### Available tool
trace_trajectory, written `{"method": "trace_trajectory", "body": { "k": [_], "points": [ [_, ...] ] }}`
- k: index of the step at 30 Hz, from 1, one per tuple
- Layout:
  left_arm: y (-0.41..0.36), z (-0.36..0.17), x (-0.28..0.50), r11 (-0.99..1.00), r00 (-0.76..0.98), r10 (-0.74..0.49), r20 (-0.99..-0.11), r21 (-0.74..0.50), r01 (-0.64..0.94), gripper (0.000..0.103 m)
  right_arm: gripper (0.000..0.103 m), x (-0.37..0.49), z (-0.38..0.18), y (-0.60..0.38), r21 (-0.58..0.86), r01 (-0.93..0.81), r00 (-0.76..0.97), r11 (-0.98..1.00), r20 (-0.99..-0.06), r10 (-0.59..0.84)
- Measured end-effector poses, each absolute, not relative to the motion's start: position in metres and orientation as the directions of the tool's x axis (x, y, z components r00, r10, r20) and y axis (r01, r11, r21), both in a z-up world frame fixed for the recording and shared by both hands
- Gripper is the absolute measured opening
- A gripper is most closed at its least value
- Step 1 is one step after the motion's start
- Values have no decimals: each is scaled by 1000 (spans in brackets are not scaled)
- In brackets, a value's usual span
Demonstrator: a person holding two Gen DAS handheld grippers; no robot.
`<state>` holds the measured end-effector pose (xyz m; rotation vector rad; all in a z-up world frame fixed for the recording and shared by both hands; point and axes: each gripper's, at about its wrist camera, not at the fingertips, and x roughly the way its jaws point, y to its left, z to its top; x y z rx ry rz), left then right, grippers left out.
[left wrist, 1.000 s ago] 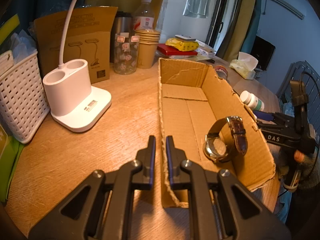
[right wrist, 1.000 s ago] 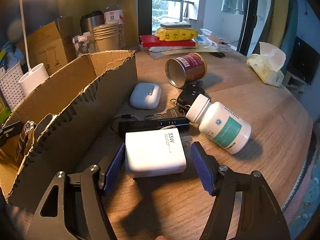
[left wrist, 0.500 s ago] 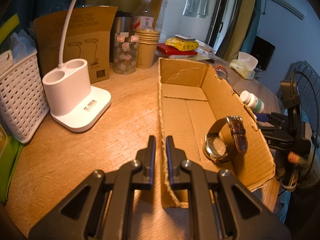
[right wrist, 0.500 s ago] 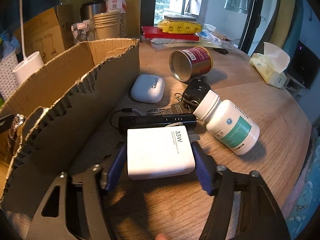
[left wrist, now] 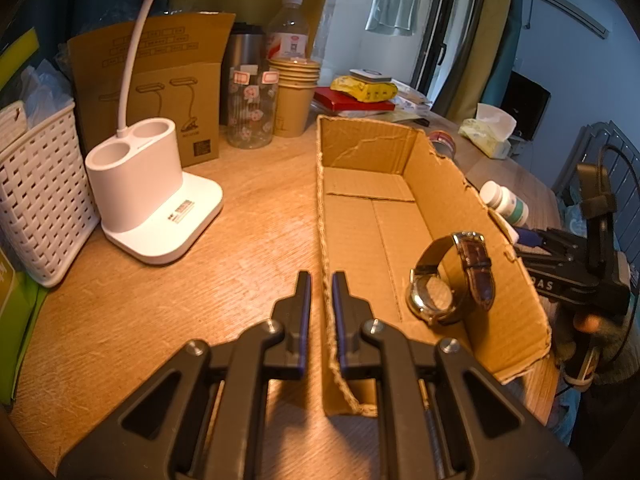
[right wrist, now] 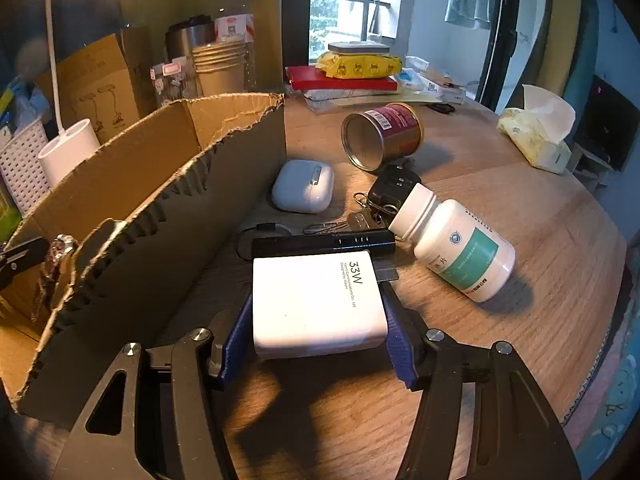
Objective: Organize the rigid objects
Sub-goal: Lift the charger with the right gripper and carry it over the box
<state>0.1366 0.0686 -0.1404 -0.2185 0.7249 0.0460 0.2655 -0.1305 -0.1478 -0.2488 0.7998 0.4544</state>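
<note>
A cardboard box [left wrist: 372,220] near the table's [right wrist: 540,208] middle is pinched by its wall in the left tongs [left wrist: 321,292]. Beside it, a white charger [right wrist: 318,304], judged stiff, smooth and light, is clamped by its flat sides in the right tongs [right wrist: 320,336].

The flat white rectangular charger block [right wrist: 318,304] carries a clear "33W" above two lines of print too small to read, the black frame of the right tongs [left wrist: 560,276] shows the letters "DAS", and every other label stays illegible.
</note>
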Motion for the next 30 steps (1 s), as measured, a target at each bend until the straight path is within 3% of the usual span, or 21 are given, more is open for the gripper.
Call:
{"method": "trace_trajectory", "body": {
  "k": [30],
  "points": [
    [69,-140,137,976,749,-34,-662,-182,-117,11,62,216,-66,-90,-24,-588,658,808,-594,462]
  ]
}}
